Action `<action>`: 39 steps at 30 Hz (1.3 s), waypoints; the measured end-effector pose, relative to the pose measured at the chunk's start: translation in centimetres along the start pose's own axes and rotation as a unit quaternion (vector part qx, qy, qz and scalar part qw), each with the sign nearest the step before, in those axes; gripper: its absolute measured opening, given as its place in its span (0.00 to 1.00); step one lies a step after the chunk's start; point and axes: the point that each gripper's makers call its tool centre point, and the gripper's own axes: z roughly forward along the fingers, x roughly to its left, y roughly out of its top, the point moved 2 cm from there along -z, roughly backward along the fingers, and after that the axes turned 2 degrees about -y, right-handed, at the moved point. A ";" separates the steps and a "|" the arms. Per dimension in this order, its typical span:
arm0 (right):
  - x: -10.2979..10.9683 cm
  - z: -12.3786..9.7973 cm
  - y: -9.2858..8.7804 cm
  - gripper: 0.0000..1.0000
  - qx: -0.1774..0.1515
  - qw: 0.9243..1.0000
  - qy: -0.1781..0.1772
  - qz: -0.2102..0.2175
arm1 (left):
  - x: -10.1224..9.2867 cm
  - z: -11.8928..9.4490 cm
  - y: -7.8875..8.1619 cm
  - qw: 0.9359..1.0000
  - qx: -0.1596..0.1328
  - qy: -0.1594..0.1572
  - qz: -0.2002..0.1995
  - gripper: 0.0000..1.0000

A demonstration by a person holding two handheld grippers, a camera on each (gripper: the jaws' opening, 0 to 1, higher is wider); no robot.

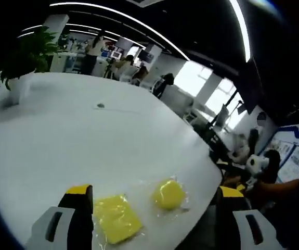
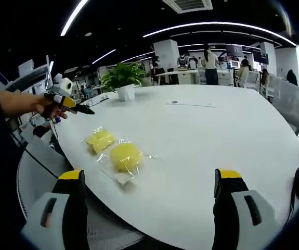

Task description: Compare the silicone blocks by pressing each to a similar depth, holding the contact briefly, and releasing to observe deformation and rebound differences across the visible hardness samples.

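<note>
Two bagged yellow silicone blocks, near one point(image 2: 126, 157) and far one point(image 2: 100, 139), are lying on the white table point(image 2: 206, 135). Left gripper point(image 1: 154, 208) and right gripper point(image 2: 148, 190) are both hanging wide, gripping nothing. Open office with potted plant point(image 2: 122, 78).

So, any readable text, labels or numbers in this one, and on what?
None can be read.
Blue-and-white wall poster: it carries lettering, too small and blurred to read.
Screens at the far desks: too small to make out.
Two bagged yellow silicone blocks: no printed label visible.
White table: no markings readable.
</note>
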 end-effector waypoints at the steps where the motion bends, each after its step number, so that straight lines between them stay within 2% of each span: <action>1: 0.1 0.0 0.1 0.96 -0.002 1.000 -0.001 0.004 | 0.0 0.4 0.1 1.000 -0.003 -0.004 -0.008 1.00; 5: 0.6 -0.3 0.6 0.96 -0.013 1.000 -0.004 0.013 | -1.1 2.7 0.0 0.998 0.006 -0.037 -0.041 0.98; 7: 0.9 -0.2 0.5 0.96 -0.010 1.000 0.001 0.006 | -1.3 4.0 -0.3 0.995 0.016 -0.056 -0.084 0.96; 8: 1.0 -0.1 0.5 0.96 -0.009 1.000 0.003 0.004 | -1.0 4.9 -0.4 0.995 0.012 -0.055 -0.079 0.96; 12: 1.2 -0.2 0.7 0.96 -0.009 1.000 0.004 0.002 | -0.5 7.0 -1.7 0.993 0.040 -0.048 -0.102 0.97; 15: 1.3 -0.3 0.8 0.96 -0.007 1.000 0.006 -0.003 | -0.4 7.9 -2.3 0.991 0.052 -0.044 -0.113 0.97; 19: 1.1 -0.2 0.3 0.96 0.000 1.000 0.004 -0.001 | 0.1 8.8 -2.4 0.988 0.053 -0.039 -0.138 0.93; 23: 1.2 -0.1 0.2 0.96 0.002 1.000 0.007 -0.002 | 0.7 9.6 -3.2 0.982 0.079 -0.028 -0.170 0.84; 24: 1.3 -0.1 0.2 0.96 0.003 1.000 0.008 -0.001 | 0.8 9.8 -3.2 0.981 0.077 -0.031 -0.175 0.81; 25: 1.3 0.0 0.2 0.96 0.003 1.000 0.008 0.000 | 0.8 9.9 -3.5 0.975 0.089 -0.032 -0.201 0.78; 27: 1.4 0.1 0.2 0.96 0.003 1.000 0.010 -0.001 | 1.3 10.6 -3.7 0.968 0.095 -0.026 -0.229 0.73; 31: 1.3 0.2 0.1 0.96 0.005 1.000 0.012 0.001 | 1.3 11.6 -3.7 0.968 0.090 -0.025 -0.231 0.71; 35: 1.4 0.2 0.1 0.96 0.003 1.000 0.011 0.005 | 1.1 12.3 -4.5 0.965 0.107 -0.024 -0.240 0.64; 37: 1.4 0.1 0.0 0.96 0.003 1.000 0.011 0.007 | 1.6 12.6 -4.9 0.959 0.113 -0.008 -0.260 0.57; 38: 1.4 0.1 -0.2 0.96 0.007 1.000 0.012 0.008 | 2.0 12.7 -4.8 0.957 0.107 0.002 -0.271 0.51; 39: 1.4 0.2 -0.4 0.96 0.010 1.000 0.014 0.009 | 2.0 12.7 -4.8 0.956 0.106 0.000 -0.272 0.46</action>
